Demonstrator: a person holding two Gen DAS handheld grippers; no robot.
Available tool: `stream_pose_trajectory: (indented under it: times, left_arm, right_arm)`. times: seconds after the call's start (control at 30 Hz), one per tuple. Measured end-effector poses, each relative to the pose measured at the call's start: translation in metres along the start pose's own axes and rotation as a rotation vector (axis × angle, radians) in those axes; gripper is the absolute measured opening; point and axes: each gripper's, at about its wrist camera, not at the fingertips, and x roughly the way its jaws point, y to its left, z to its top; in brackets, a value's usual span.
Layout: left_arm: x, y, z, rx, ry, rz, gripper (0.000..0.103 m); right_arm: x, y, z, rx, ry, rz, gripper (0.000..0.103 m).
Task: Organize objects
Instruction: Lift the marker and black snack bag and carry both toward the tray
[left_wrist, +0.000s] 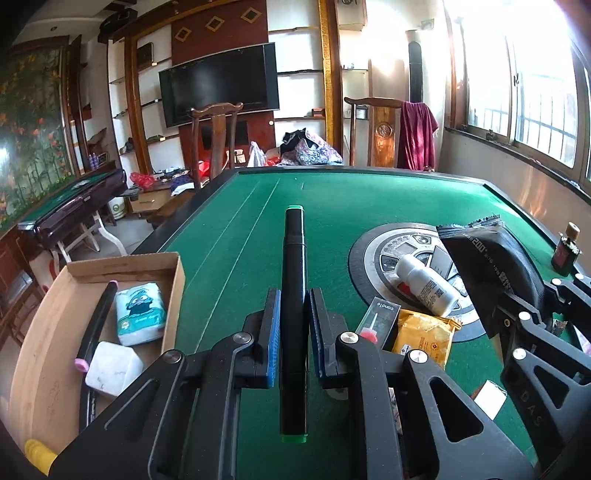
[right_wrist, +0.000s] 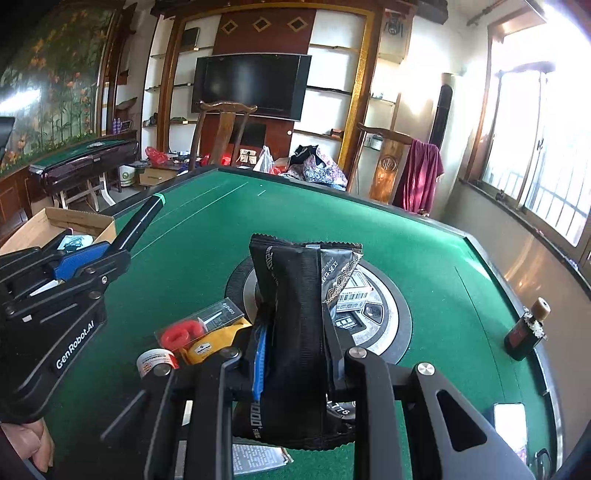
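Above a green table (left_wrist: 369, 195), the left gripper (left_wrist: 293, 328) pinches a black marker (left_wrist: 293, 280) beside a cardboard box (left_wrist: 48, 350). The right gripper (right_wrist: 295, 354) pinches a black packet (right_wrist: 299, 317) upright.

The left gripper (left_wrist: 291, 325) tilts downward, its blue-padded jaws clamped on a black marker (left_wrist: 293, 295) that points toward twelve o'clock. The right gripper (right_wrist: 295, 354) tilts down likewise, jaws pinching a black packet (right_wrist: 299, 314) (standing upright between them). In the right wrist view, the left gripper sits at nine o'clock.
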Motion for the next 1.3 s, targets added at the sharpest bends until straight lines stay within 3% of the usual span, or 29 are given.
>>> stream_pose_trajectory:
  times: [0.4,0.83,1.13,1.3]
  left_arm:
    - [-0.038,0.018,-0.009,-0.032,-0.038,-0.03,0.015]
    - [-0.067,0.08,-0.015,-0.118,-0.064,0.011,0.015]
    - [-0.071,0.119,-0.027,-0.18,-0.054,0.047,0.015]
    - [-0.073,0.14,-0.034,-0.209,-0.04,0.071,0.015]
  right_arm:
    - [-0.022,0.024,-0.003,-0.012,-0.016,0.003,0.023]
    - [-0.037,0.079,0.005,-0.111,-0.032,0.035,0.023]
    - [-0.045,0.123,0.013,-0.18,-0.038,0.094,0.023]
    - [-0.045,0.145,0.017,-0.192,-0.017,0.167,0.023]
